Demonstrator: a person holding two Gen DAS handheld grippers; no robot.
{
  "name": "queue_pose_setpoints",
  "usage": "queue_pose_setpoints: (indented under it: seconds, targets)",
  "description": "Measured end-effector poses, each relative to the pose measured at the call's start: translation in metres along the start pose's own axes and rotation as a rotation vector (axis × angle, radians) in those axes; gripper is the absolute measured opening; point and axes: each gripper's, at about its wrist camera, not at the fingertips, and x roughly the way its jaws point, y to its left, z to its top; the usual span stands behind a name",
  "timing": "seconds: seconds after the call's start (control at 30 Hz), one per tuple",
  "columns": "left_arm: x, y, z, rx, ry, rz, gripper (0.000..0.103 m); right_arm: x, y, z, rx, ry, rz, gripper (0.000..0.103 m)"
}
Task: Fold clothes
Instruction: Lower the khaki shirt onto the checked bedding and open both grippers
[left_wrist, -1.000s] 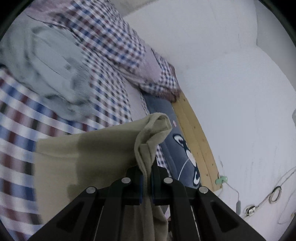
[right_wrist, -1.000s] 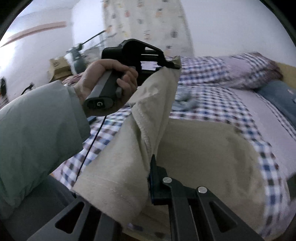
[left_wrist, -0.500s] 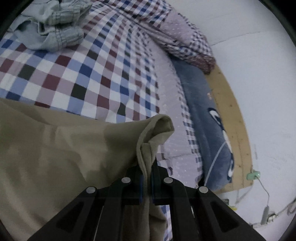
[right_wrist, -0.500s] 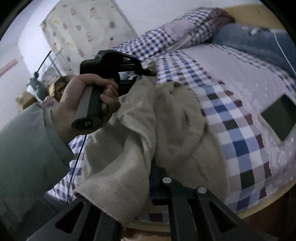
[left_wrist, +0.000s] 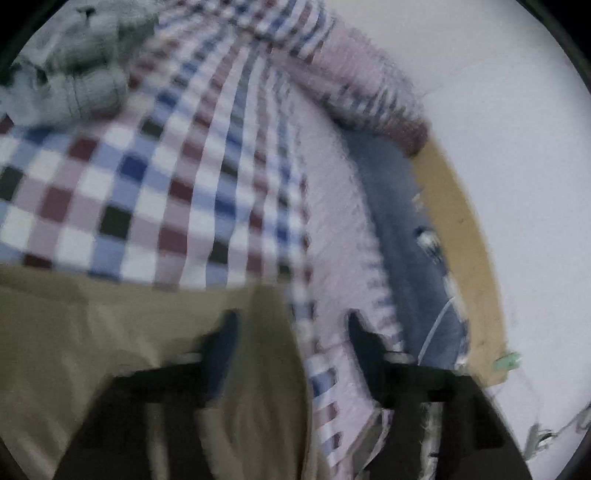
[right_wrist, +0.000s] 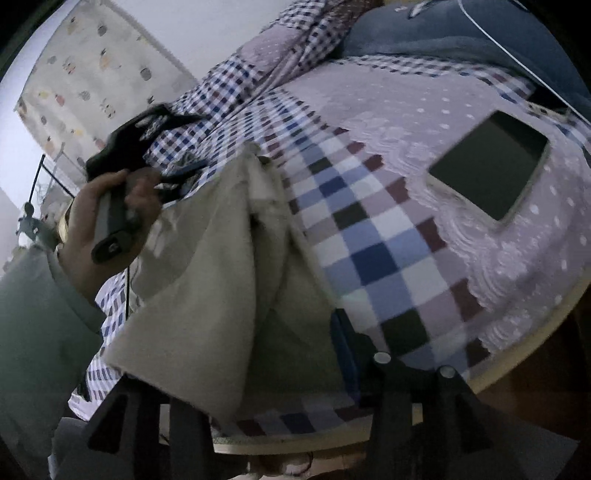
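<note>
Checked bedding (left_wrist: 155, 192) in blue, maroon, white and black squares covers the bed, with a lilac dotted and lace-edged band (right_wrist: 491, 258) running along its side and a wooden bed rail (left_wrist: 465, 236) against a plain white wall (left_wrist: 509, 122). On the lilac band lies a phone (right_wrist: 491, 168), screen dark and face up, well apart from the clothing. A blue pillow (left_wrist: 402, 236) with a partly visible cartoon print sits by the rail; no lettering on it can be read.

A beige garment (right_wrist: 221, 288) lies on the checked bedding near the bed's edge, bunched into long folds, its lower hem draped toward the right gripper. In the left wrist view, which is badly motion-blurred, the same beige cloth (left_wrist: 92, 350) fills the lower left.

The left gripper (left_wrist: 291, 332) has its 2 fingers spread wide apart, with a fold of the beige cloth lying loose between them and nothing pinched. From the right wrist view a hand (right_wrist: 99, 225) in a grey-green sleeve (right_wrist: 33, 332) grips its handle, where a small white mark shows but cannot be read.

The right gripper (right_wrist: 240, 387) also stands wide open; the garment's hem hangs over its left finger while the right finger (right_wrist: 347, 350) is bare beside the cloth.

A crumpled grey garment (left_wrist: 77, 66) rests farther up the bed. A patterned curtain (right_wrist: 92, 85) hangs in the background.
</note>
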Motion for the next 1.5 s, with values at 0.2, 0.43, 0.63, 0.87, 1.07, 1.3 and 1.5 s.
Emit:
queue_pose_setpoints:
  seconds: [0.2,0.43,0.63,0.87,1.07,1.3,1.5]
  targets:
    - [-0.090,0.034,0.031,0.056,-0.181,0.078,0.080,-0.023,-0.036,0.000,0.131,-0.019,-0.112,0.051]
    - [-0.142,0.080,0.038,0.125,-0.120,0.164,0.080,-0.052,-0.053,0.029,0.164,-0.115,-0.156,0.053]
    - [-0.126,0.102,0.018,0.164,0.034,0.139,0.080,-0.016,0.017,0.091,-0.080,-0.095,-0.050,0.053]
    - [-0.118,0.125,0.020,0.066,-0.006,0.081,0.053,0.081,0.069,0.167,-0.240,0.008,0.038,0.055]
    - [-0.107,0.144,0.025,0.070,0.019,0.104,0.034,0.165,0.091,0.210,-0.320,0.109,0.051,0.055]
    - [-0.096,0.140,0.042,0.098,0.012,0.100,0.007,0.230,0.106,0.221,-0.417,0.180,0.010,0.053]
    - [-0.089,0.143,0.051,0.085,-0.011,0.098,0.005,0.242,0.104,0.215,-0.443,0.170,0.025,0.000]
